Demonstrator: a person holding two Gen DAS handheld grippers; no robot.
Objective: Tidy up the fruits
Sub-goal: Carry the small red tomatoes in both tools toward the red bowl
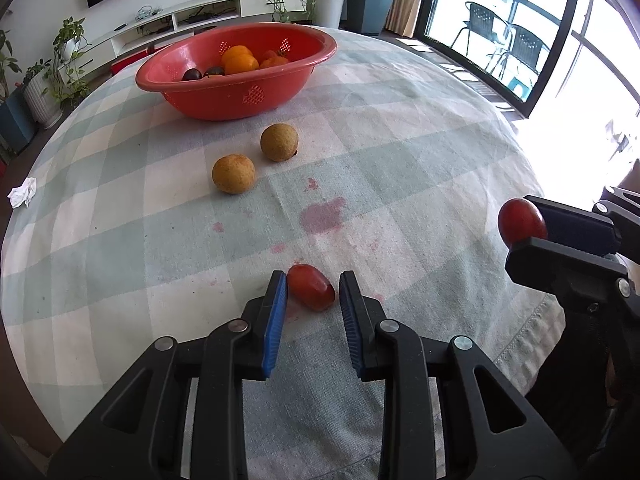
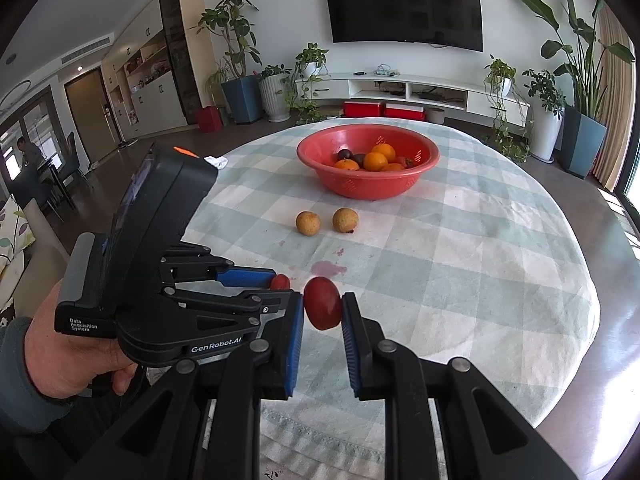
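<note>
1. Two small red oval tomatoes: one [image 2: 322, 303] clamped in the right gripper [image 2: 322, 312]; the other [image 1: 311, 287] on the checked tablecloth [image 1: 400, 184] between the left gripper's [image 1: 313, 296] jaws, contact unclear.
2. Two round brown fruits [image 1: 233, 173] [image 1: 279, 142] lie near the red plastic colander bowl [image 1: 240, 96].
3. Bowl contents partly hidden by its rim: oranges [image 2: 375, 161], dark fruits [image 2: 345, 155].

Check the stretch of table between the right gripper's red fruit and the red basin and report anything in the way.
Two brown fruits lie on the tablecloth between the red fruit in the right gripper and the red basin. Nothing else.
</note>
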